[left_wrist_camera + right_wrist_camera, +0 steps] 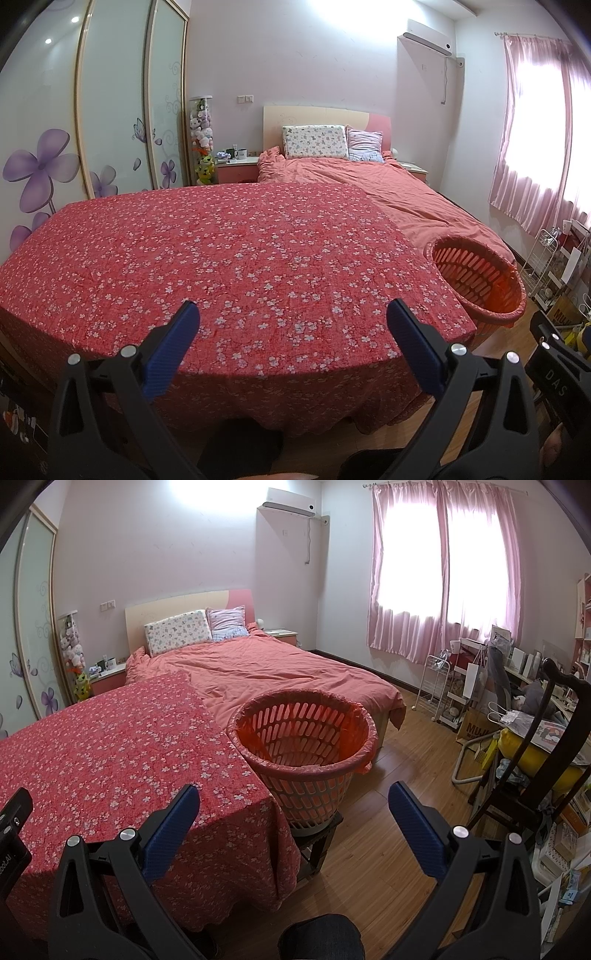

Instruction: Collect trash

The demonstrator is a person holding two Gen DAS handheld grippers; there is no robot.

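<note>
A slotted waste basket lined with an orange bag stands on a small dark stool at the right corner of a table draped in a red flowered cloth. The basket also shows at the right of the left wrist view. No trash shows on the cloth in either view. My left gripper hangs open over the cloth's near edge, nothing between its blue pads. My right gripper is open too, just in front of the basket and holding nothing.
A bed with a pink duvet lies behind the table. A dark wooden chair and cluttered shelves crowd the right side. A wardrobe with purple flowers lines the left wall. Wooden floor runs right of the basket.
</note>
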